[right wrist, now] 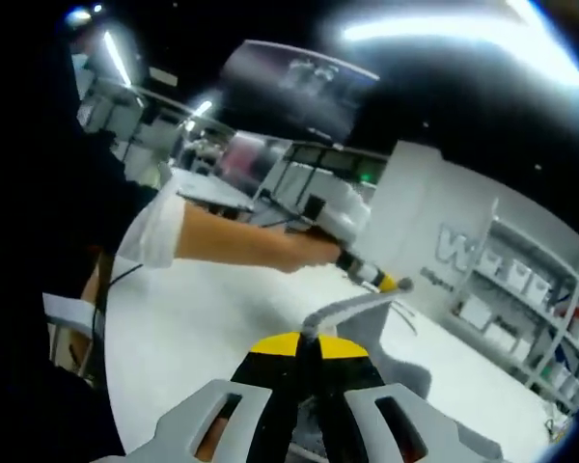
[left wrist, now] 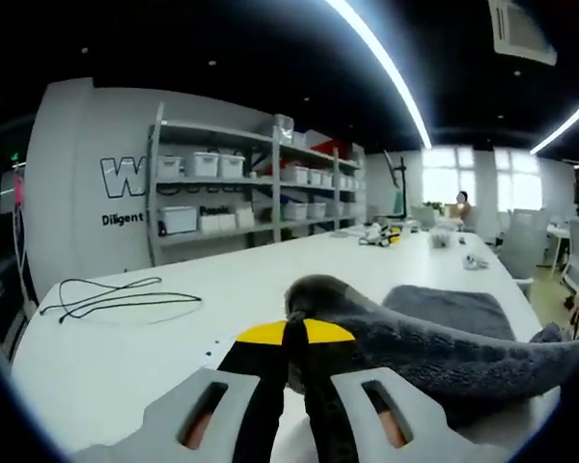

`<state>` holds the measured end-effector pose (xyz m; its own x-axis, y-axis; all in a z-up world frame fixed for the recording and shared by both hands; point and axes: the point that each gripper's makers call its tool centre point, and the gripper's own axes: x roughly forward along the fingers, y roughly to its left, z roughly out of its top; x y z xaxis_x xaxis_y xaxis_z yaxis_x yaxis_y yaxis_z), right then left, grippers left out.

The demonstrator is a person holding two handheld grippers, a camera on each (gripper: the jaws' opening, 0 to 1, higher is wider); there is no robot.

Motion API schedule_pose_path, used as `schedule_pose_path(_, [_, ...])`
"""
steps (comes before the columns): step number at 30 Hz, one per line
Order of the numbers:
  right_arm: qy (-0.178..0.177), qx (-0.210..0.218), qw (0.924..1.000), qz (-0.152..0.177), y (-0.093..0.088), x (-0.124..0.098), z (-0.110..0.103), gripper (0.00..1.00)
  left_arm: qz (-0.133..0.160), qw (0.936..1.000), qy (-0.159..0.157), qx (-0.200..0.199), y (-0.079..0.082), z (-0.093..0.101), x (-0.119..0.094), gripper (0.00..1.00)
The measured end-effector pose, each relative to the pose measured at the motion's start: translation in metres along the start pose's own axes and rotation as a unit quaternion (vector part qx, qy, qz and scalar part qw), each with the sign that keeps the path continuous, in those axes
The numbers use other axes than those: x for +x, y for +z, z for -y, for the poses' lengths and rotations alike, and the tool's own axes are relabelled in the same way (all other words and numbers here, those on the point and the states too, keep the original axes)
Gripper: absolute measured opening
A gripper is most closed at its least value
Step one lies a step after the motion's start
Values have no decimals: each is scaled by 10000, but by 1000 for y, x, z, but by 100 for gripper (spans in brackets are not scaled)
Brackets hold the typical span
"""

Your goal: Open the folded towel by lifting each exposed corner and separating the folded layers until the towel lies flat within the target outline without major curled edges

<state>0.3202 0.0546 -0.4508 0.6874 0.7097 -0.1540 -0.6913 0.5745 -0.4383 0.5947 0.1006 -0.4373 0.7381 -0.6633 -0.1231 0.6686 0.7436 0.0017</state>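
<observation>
A grey towel (left wrist: pixel 444 352) is stretched in the air between my two grippers, above a white table (left wrist: pixel 125 357). Part of it lies flat on the table further back (left wrist: pixel 454 307). My left gripper (left wrist: pixel 294 333) is shut on one bunched corner, which bulges just past the yellow tips. In the right gripper view, my right gripper (right wrist: pixel 306 345) is shut on another edge of the towel (right wrist: pixel 352 309). From there a taut strip runs up to the left gripper (right wrist: pixel 386 283), held by a person's hand and bare forearm (right wrist: pixel 241 241).
A black cable (left wrist: pixel 116 294) lies looped on the table's left side. Small items (left wrist: pixel 381 234) sit at the far end of the table. Shelves with white bins (left wrist: pixel 232 193) line the wall behind. A person (left wrist: pixel 460 204) sits far back by the windows.
</observation>
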Motion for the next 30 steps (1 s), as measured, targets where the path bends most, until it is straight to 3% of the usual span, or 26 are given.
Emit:
schedule_pose_path(9, [170, -65, 9998, 55, 12, 19, -12, 0, 47, 10000, 54, -6, 6, -13, -12, 4])
schedule_pose_path(30, [611, -201, 9976, 255, 21, 60, -41, 0, -93, 9998, 181, -56, -18, -55, -34, 4])
